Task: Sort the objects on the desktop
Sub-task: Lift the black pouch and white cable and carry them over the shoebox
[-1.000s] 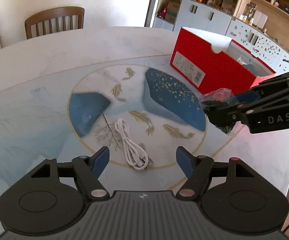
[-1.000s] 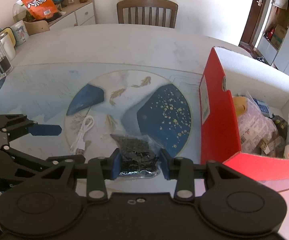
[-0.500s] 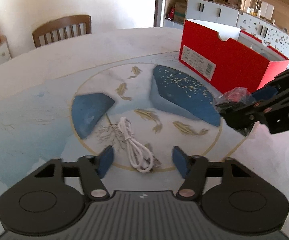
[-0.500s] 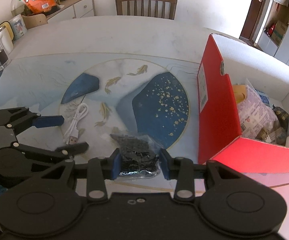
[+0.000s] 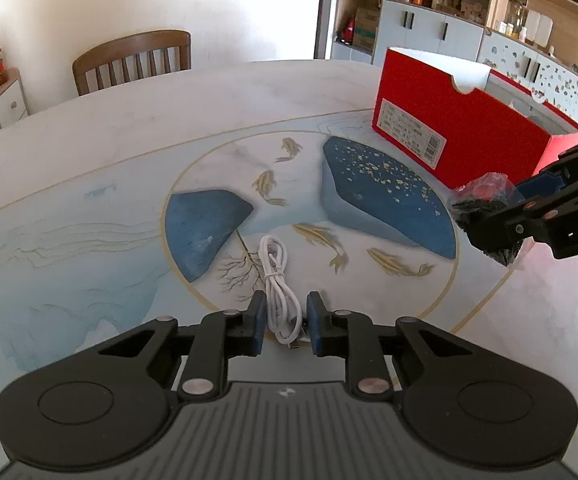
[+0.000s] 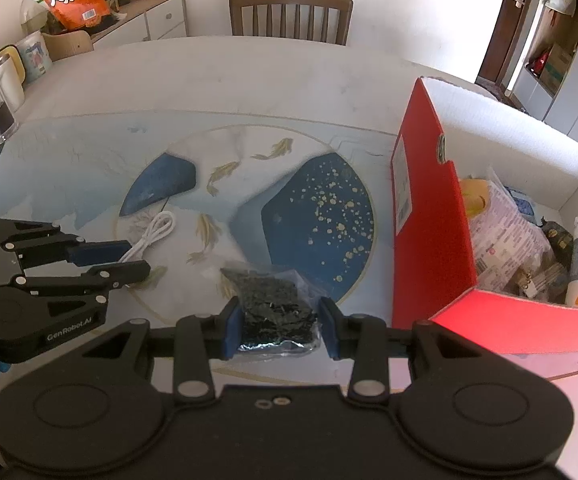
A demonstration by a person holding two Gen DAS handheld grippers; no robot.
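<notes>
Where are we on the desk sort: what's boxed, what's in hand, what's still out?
Done: the red box already holds several packets and small items. In hand: the right gripper has its jaws shut on the clear bag of black bits, not yet over the box. Left: the white cable lies on the table, the left gripper straddling its end with its jaws almost closed.

Glossy crinkled clear-plastic bag (image 6: pixel 275 312); smooth white plastic-sheathed cable (image 5: pixel 279 280); matt red cardboard box (image 5: pixel 461 136); glossy printed tabletop (image 5: pixel 89 240); varnished wooden chair (image 6: pixel 289 14).
</notes>
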